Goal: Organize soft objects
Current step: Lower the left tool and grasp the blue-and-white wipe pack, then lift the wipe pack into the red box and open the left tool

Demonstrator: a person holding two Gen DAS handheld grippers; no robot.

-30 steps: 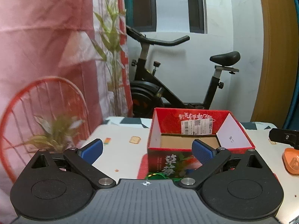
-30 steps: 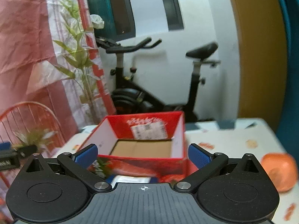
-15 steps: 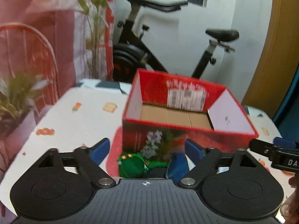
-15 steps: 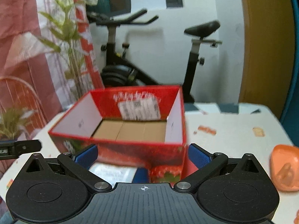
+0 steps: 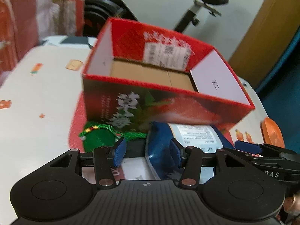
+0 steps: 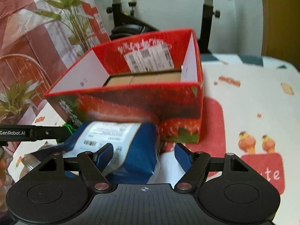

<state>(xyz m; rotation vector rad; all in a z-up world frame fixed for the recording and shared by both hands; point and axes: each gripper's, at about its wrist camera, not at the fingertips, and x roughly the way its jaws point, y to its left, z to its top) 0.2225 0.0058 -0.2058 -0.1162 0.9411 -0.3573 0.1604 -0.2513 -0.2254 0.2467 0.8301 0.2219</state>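
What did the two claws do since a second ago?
Both dipped down toward the blue package in front of the red strawberry box. The left claw and right claw are closing around it, not yet gripping. The box and green tassel stayed put.

Black left gripper [image 5: 147, 152] with 2 blue pads [image 5: 118, 153].

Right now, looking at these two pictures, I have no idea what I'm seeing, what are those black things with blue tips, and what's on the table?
They are two hand-held grippers, each carrying its own camera that looks along its fingers. One picture comes from the left gripper, the other from the right gripper. On the table stands an open red box, empty inside. In front of it lie a blue packet with a white label and a green tasselled pouch. Both grippers' jaws are closing around the blue packet's ends; neither looks clamped on it yet.
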